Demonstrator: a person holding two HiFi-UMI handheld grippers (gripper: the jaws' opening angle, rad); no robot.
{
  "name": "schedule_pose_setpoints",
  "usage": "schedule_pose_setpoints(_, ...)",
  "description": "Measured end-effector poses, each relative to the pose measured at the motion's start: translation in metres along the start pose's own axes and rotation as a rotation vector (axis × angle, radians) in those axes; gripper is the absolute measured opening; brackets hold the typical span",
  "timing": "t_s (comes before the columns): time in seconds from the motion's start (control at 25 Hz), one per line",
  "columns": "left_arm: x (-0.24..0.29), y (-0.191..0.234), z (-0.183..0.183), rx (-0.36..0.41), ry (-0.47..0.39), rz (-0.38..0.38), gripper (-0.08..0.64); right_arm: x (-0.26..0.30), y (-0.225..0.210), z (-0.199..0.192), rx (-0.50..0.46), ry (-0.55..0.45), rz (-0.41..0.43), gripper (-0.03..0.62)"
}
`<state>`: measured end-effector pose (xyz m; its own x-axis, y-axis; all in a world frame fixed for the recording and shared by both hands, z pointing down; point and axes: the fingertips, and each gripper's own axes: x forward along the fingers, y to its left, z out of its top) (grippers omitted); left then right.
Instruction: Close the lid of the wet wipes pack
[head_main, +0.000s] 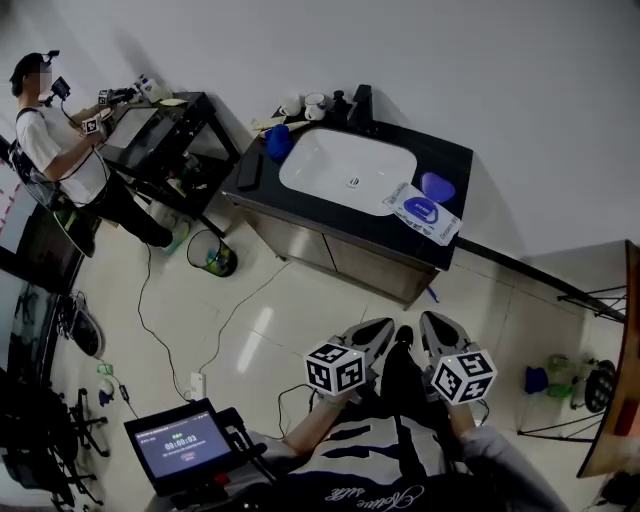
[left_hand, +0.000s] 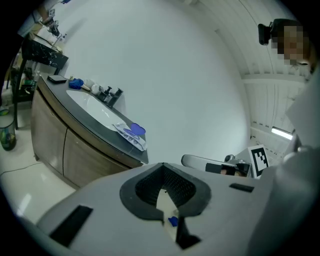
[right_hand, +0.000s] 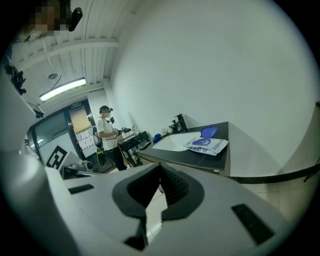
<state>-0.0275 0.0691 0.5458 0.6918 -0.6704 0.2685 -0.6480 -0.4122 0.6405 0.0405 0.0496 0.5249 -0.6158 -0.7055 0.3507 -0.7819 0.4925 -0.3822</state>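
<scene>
We hold both tongs low in front of us, well apart from the tabletop (head_main: 452, 158), which lies at 12 o'clock from them in the head view. The left tongs (head_main: 372, 332) and the right tongs (head_main: 438, 328) sit side by side above the pale tiled floor (head_main: 300, 300), each with its marker cube towards us. In the left gripper view the left tongs (left_hand: 167, 212) have their two halves drawn together at the tips, with nothing clamped between them. In the right gripper view the right tongs (right_hand: 150, 210) are likewise drawn together on nothing, with only a thin slit where floor shows through. The wet wipes pack (head_main: 422, 213) lies flat on the dark tabletop, at 3 o'clock from the white basin (head_main: 345, 165) and near the front edge. Its blue lid (head_main: 438, 186) is open, at 1 o'clock from the middle of the pack. We see the same pack (left_hand: 131, 139) and raised lid (left_hand: 136, 130) at 11 o'clock in the left gripper view, and the pack (right_hand: 206, 145) with its lid (right_hand: 208, 132) at 2 o'clock in the right gripper view. A faucet (head_main: 360, 105) stands behind the basin. Another person (head_main: 60, 145) stands at 10 o'clock by a second black stand (head_main: 185, 120).
</scene>
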Motion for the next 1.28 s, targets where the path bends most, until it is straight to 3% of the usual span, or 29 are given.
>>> schedule_pose_setpoints(0.36, 0.058, 0.05, 0.078, -0.052, -0.096, 0.095, 0.001, 0.085, -0.072, 0.06, -0.035, 0.029, 0.056, -0.002)
schedule_pose_setpoints(0.6, 0.117, 0.057, 0.106, -0.039, -0.082, 0.099, 0.0, 0.12, -0.126, 0.08, -0.033, 0.075, 0.065, -0.002)
schedule_pose_setpoints(0.92, 0.161, 0.079, 0.114, -0.035, -0.008, 0.131, 0.0, 0.149, -0.162, 0.092, 0.013, 0.096, 0.072, -0.002)
schedule_pose_setpoints(1.28, 0.193, 0.129, 0.116, 0.014, 0.161, 0.152, 0.0, 0.177, -0.222, 0.101, 0.103, 0.088, -0.057, -0.002)
